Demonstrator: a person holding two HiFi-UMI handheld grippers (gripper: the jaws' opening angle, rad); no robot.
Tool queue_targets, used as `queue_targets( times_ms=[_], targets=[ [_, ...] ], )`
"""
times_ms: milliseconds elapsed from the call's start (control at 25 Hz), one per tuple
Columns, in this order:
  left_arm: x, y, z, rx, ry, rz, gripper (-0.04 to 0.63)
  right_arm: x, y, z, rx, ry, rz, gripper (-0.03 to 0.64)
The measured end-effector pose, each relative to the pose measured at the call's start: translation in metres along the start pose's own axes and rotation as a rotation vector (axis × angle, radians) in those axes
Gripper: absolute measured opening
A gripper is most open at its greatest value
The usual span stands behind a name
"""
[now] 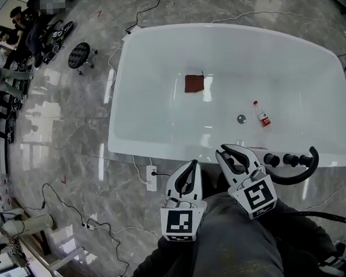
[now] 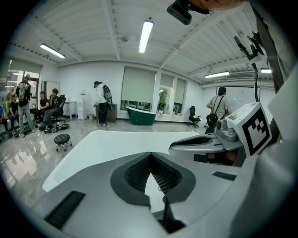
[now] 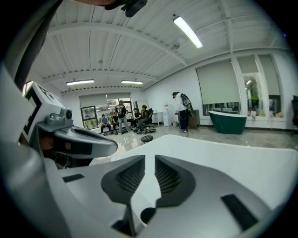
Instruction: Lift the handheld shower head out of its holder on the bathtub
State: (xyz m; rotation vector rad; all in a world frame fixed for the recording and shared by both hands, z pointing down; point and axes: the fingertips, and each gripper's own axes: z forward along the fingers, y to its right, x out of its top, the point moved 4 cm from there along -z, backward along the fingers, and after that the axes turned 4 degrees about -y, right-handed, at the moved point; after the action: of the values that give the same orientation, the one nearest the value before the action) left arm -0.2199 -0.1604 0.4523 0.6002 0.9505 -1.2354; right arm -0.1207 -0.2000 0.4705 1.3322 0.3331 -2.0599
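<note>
White bathtub (image 1: 161, 135) on a grey marble floor (image 1: 58, 158), seen from above its near long side. Inside the bathtub:
- A brown square cloth (image 1: 194, 83) toward the far wall.
- A round drain (image 1: 241, 118) closer to the near wall.
- Just right of the drain, a small clear bottle (image 1: 262, 114) with a red label, lying flat.

On the bathtub's near rim, toward its right end:
- A row of black knobs (image 1: 288, 159).
- Just in front of them a black curved piece, taken for the handheld shower head (image 1: 305, 173), resting there and touched by neither tool.
- Holder itself not made out.
- Black hose (image 1: 321, 215) in front of that end of the bathtub.

Left tool (image 1: 192, 164) at the bathtub's near rim, left of the knobs: closed, pads together at the tips, gripping nothing.

Right tool (image 1: 231, 150) over the same rim, between the left tool and the knobs, near the shower head but apart from it. Slightly parted, with a narrow gap showing only the bathtub's white surface; nothing held.

Around the bathtub:
- White power strip (image 1: 151, 178) on the floor just off the near side.
- Black stool (image 1: 79, 55) beyond the far left corner.
- People (image 1: 7, 57) farther off that way.
- Dark-trousered legs (image 1: 236, 247) in front of the near side.
</note>
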Motion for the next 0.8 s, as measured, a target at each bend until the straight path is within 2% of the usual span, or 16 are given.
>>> queue_targets(
  times_ms=[560, 800],
  targets=[
    [-0.058, -0.006, 0.025, -0.038, -0.043, 0.037, 0.003, -0.065, 0.001, 0.022, -0.081, -0.006, -0.052, 0.15],
    [-0.08, -0.001, 0.036, -0.056, -0.07, 0.035, 0.003, -0.094, 0.008, 0.025, -0.098, -0.037, -0.029, 0.16]
  ],
)
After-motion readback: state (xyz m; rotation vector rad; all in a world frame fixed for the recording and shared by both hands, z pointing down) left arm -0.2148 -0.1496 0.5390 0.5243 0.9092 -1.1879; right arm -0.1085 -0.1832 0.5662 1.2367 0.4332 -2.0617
